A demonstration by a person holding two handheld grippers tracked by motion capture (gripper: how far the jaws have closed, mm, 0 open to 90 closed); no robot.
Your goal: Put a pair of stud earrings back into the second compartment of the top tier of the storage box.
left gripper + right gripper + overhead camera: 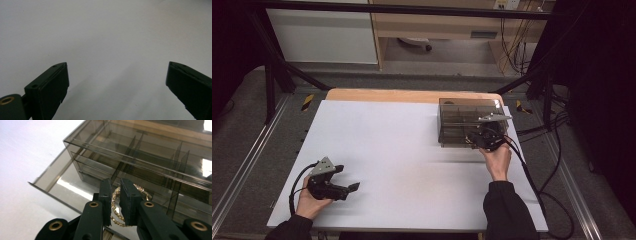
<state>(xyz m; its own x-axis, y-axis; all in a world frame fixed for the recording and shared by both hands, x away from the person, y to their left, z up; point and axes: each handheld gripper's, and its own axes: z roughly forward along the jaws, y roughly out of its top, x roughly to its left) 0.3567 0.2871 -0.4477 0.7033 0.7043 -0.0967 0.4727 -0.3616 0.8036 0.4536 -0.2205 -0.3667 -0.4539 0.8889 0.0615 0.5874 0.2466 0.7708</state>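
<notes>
Across the white table (402, 150), whose wooden edge shows at the far side, the largest thing is a smoked transparent organizer box (469, 122) with inner dividers, standing at the far right part of the tabletop. One of its drawers (75, 188) is pulled out toward the person, and a gold chain bracelet (115, 206) hangs over it at the box's front. The right gripper (115, 192), held by the right hand (498, 161) right at the front of the box, has its jaws nearly together and clamped on the bracelet. Well apart from the box, at the near left corner of the table, the left hand (311, 200) holds the left gripper (348, 179) just above the bare surface, jaws spread wide with nothing between them.
</notes>
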